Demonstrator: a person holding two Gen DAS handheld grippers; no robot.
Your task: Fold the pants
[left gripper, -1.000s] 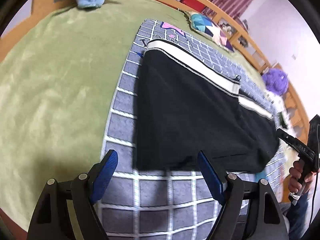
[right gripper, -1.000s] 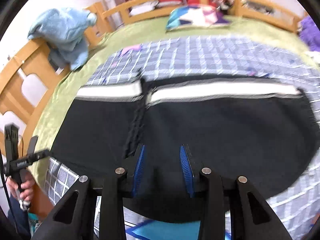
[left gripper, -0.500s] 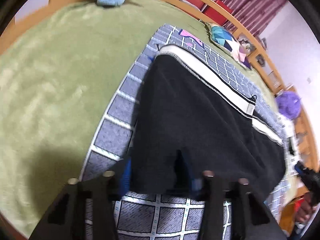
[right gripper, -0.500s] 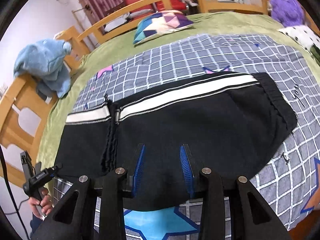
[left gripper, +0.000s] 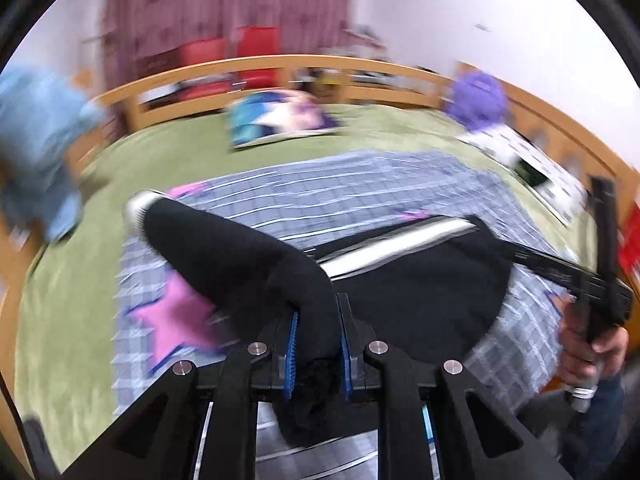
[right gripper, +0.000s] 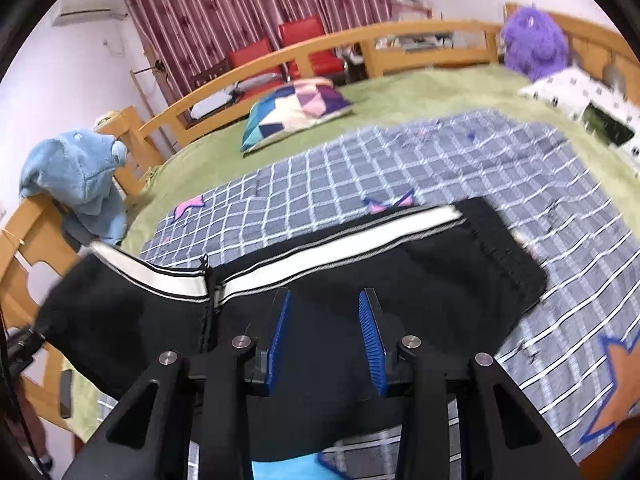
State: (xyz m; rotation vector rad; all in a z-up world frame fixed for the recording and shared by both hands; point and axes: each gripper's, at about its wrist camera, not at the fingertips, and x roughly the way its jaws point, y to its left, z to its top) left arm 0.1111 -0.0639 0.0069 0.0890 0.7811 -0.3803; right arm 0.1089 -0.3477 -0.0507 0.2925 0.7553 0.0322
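Observation:
The black pants [right gripper: 360,272] with a white side stripe [right gripper: 340,246] lie across the checkered blanket [right gripper: 460,168]. My left gripper [left gripper: 316,340] is shut on the left end of the pants [left gripper: 224,252] and holds it lifted off the blanket, so the fabric drapes up toward the camera. The view is motion-blurred. My right gripper [right gripper: 325,332] is open, its blue pads [right gripper: 370,336] hovering over the near middle of the pants without holding anything. The right gripper also shows at the right edge of the left wrist view [left gripper: 600,280].
A green bedspread [right gripper: 420,92] lies under the blanket, ringed by a wooden bed rail [right gripper: 320,50]. A patchwork pillow [right gripper: 296,110], a blue plush [right gripper: 76,172], a purple plush [right gripper: 532,46] and a spotted pillow [right gripper: 580,100] lie around the edges.
My left gripper closed on the left end of the pants and lifted it, swinging toward the right. The right gripper stayed open over the pants.

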